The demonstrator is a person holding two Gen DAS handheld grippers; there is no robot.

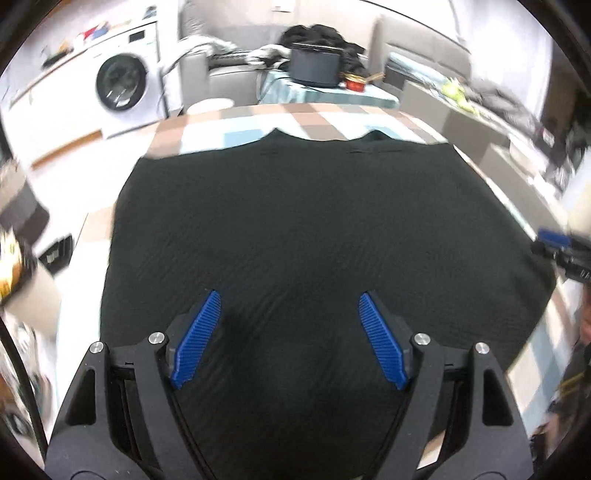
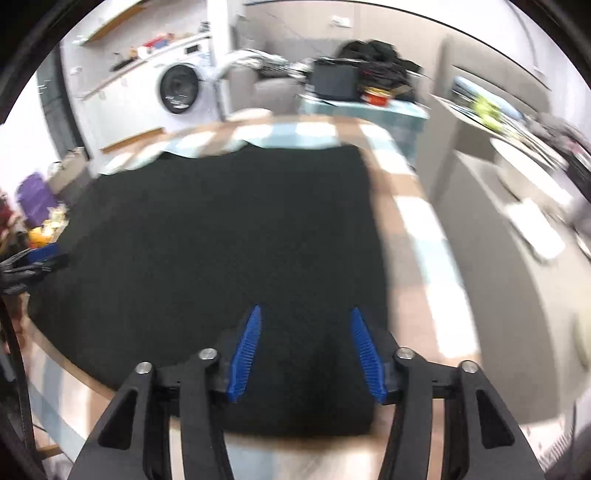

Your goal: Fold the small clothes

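A black garment [image 1: 295,229] lies spread flat over a table with a checked cloth [image 1: 325,118]. My left gripper [image 1: 290,299] hovers above the garment's near part, its blue pads wide apart with nothing between them. In the right wrist view the same black garment [image 2: 229,229] covers the table, its right edge running along the checked cloth [image 2: 417,221]. My right gripper [image 2: 304,314] stands open over the garment's near right corner, holding nothing. The right gripper [image 1: 557,247] shows at the right edge of the left wrist view, and the left gripper [image 2: 33,262] at the left edge of the right wrist view.
Behind the table stand a washing machine [image 1: 125,85], a grey sofa [image 1: 229,70] and a small table with a dark box [image 1: 314,66] and a pile of dark clothes [image 1: 325,35]. A grey counter [image 2: 517,236] with clutter runs along the right side.
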